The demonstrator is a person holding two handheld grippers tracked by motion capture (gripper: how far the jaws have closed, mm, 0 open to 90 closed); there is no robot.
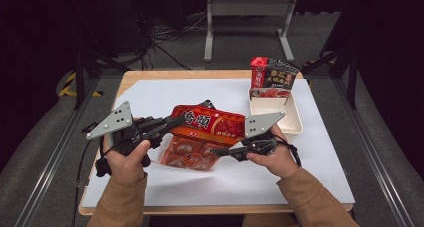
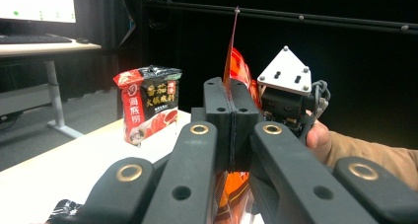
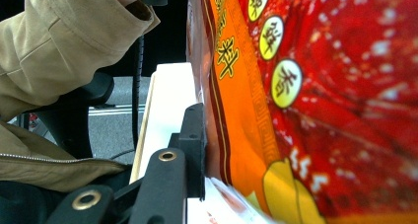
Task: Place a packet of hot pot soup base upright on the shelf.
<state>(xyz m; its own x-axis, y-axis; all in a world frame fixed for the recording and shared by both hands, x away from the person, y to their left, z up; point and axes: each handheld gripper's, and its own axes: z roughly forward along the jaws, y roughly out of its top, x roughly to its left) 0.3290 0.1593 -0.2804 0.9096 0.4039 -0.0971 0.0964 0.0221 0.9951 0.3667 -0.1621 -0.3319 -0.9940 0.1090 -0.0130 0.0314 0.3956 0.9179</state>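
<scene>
i see a wooden table (image 1: 131, 77) with a light top, its rounded far corner bare at the left. a white sheet (image 1: 165, 94) covers nearly the whole top and reaches the near edge. on the sheet, toward the far right, sits a shallow white tray (image 1: 295, 118), and a black and red packet (image 1: 272, 76) stands upright at the tray's far end. from the left gripper view i find the same packet (image 2: 150, 103) standing upright on the pale surface. a second red packet (image 1: 187, 154) lies flat on the sheet near the middle. grey floor (image 1: 45, 137) surrounds the table.
</scene>
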